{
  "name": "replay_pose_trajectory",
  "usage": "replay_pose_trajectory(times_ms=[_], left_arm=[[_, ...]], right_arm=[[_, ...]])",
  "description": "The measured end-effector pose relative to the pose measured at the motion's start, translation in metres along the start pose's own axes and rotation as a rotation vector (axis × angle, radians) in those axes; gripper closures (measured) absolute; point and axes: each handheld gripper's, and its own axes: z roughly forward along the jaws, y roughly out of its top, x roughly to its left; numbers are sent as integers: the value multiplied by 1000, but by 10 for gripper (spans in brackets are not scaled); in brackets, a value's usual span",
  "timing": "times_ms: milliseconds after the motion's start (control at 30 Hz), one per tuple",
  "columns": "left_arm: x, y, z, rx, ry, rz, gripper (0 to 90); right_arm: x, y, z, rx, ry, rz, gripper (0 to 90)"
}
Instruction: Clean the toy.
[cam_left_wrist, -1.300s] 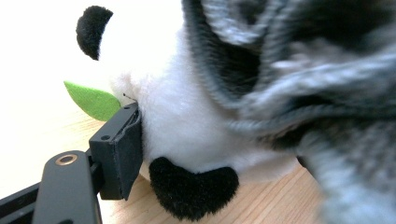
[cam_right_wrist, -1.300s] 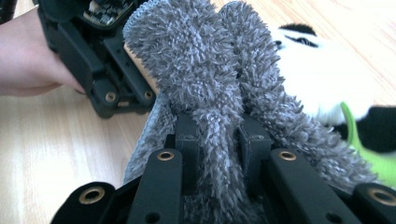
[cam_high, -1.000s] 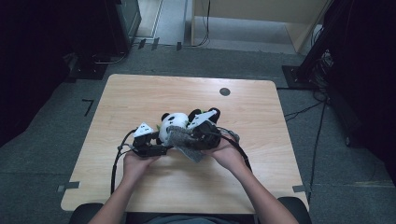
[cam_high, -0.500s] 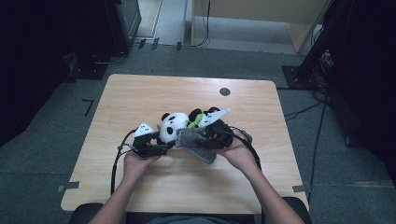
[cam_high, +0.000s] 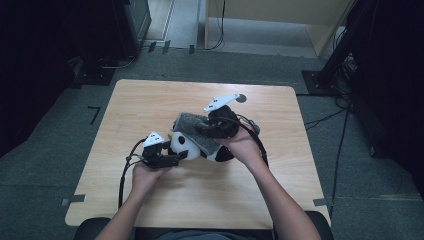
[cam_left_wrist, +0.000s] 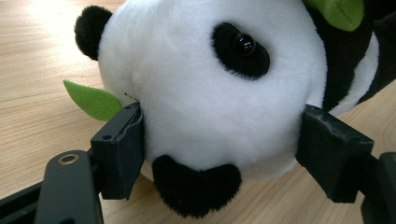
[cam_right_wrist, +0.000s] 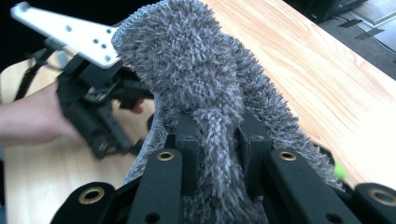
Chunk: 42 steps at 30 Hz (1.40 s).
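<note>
Left tool (cam_left_wrist: 219, 135) grips the toy panda (cam_left_wrist: 210, 88) by the head, one jaw pressed against each side; the panda lies near the middle of the tabletop (cam_high: 150, 105). Right tool (cam_right_wrist: 217, 140) is nearly closed, pinching a fold of the grey fuzzy cloth (cam_right_wrist: 205, 70), which is held raised above the panda's body.

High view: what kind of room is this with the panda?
Probably a lab or workshop for recording: a bare light wooden table on grey carpet, black cables trailing across the floor, and dark equipment stands around it.
</note>
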Motion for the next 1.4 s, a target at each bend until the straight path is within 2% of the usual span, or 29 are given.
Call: replay_pose_trajectory(times_ms=[33, 200, 267, 400, 567, 867, 1200, 1400], left_arm=[[0, 0, 0, 0, 1, 1, 221], [0, 0, 0, 1, 2, 3, 221], [0, 0, 0, 1, 2, 3, 221], [0, 0, 0, 7, 4, -1, 221], [-1, 0, 0, 20, 9, 10, 221], [-1, 0, 0, 24, 4, 2, 221], [-2, 0, 1, 32, 10, 7, 224], [-1, 0, 1, 38, 6, -4, 226]], right_arm=[[0, 0, 0, 0, 0, 0, 748], [-1, 5, 32, 56, -19, 2, 748], [3, 4, 50, 108, -23, -14, 747], [10, 0, 64, 133, -21, -33, 747], [14, -4, 64, 131, -11, -40, 747], [21, -21, 57, 150, 44, -68, 749], [21, -45, 37, 133, 78, -53, 754], [20, -53, 24, 134, 77, -53, 755]])
